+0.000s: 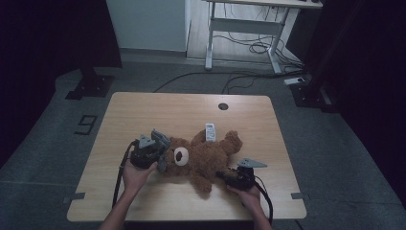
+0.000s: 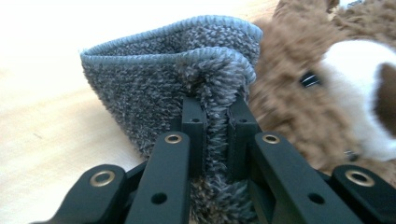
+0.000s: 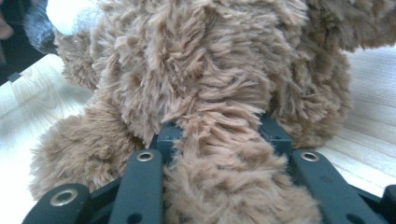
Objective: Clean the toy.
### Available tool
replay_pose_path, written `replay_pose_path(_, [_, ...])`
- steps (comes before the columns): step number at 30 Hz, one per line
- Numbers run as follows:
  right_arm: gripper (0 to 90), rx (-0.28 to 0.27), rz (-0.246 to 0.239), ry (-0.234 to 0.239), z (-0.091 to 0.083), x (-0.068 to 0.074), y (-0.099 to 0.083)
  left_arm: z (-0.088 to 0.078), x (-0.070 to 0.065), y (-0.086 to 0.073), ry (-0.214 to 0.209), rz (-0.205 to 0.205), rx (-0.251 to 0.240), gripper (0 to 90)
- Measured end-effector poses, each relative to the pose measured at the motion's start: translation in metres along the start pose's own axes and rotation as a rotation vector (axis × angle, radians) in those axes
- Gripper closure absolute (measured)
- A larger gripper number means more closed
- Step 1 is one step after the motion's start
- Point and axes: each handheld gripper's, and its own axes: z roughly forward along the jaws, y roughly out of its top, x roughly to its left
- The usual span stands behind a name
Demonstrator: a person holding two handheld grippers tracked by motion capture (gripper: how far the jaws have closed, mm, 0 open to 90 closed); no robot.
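Just 1 teddy bear (image 1: 203,155), 1 grey cloth (image 2: 187,84), 2 grippers

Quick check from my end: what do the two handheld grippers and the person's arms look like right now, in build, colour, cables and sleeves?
The left gripper and right gripper are both black-bodied, each topped by a grey three-cornered plate. Their jaws are flat black linkage bars with brass-coloured rivets and square black pads. A black cable trails back from each gripper toward the person. The forearms are bare, with no sleeves in sight.

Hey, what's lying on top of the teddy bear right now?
A small white tag-like thing rests near the teddy bear's upper arm. The grey cloth, pinched by the left gripper, sits beside the head. The tabletop beneath the bear is covered.
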Motion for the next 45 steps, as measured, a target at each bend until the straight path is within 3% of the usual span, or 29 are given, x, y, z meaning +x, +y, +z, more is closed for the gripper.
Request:
replay_pose_path(2, [61.6,0.001,0.006,0.004,0.0,-0.001,0.0,0.009,0.005,-0.006,0.021,-0.004,0.03,80.8])
replay_pose_path(4, [61.6,-0.002,0.013,0.007,0.001,-0.001,0.0,0.02,0.007,-0.012,0.014,-0.014,0.05,80.8])
replay_pose_path(8, [61.5,-0.006,0.028,0.013,0.002,-0.003,0.001,0.026,-0.001,-0.012,0.05,0.024,0.053,80.8])
replay_pose_path(9, [61.5,-0.006,0.04,0.017,0.002,-0.004,0.001,0.028,-0.004,-0.008,0.077,0.057,0.073,80.8])
replay_pose_path(14, [61.4,-0.018,0.061,0.024,0.005,-0.005,0.003,0.035,0.007,-0.003,0.035,0.022,0.119,80.2])
replay_pose_path(16, [61.3,-0.014,0.053,0.023,0.004,-0.005,0.002,0.032,0.01,-0.004,0.032,0.027,0.125,79.9])
replay_pose_path(22, [60.2,-0.004,0.029,0.019,0.001,-0.004,0.002,0.011,0.017,-0.008,0.035,0.028,0.089,79.4])
replay_pose_path(23, [60.1,-0.004,0.027,0.02,0.001,-0.004,0.002,-0.004,0.018,-0.008,0.04,0.04,0.058,79.4])
replay_pose_path(26, [59.5,-0.005,0.024,0.022,0.0,-0.004,0.002,-0.027,0.021,-0.01,0.051,0.057,0.008,79.5])
replay_pose_path(30, [59.1,-0.004,0.022,0.021,-0.001,-0.004,0.001,-0.053,0.026,-0.021,0.065,0.063,-0.014,79.4])
replay_pose_path(37, [58.5,-0.003,0.02,0.023,-0.001,-0.004,0.001,-0.08,0.044,-0.06,0.126,0.054,0.048,78.5])
replay_pose_path(42, [57.2,-0.006,0.02,0.021,-0.001,-0.004,0.0,-0.081,0.061,-0.082,0.174,0.038,0.138,76.9])
replay_pose_path(45, [56.6,-0.007,0.019,0.017,-0.001,-0.004,0.0,-0.076,0.068,-0.087,0.19,0.015,0.148,72.8])
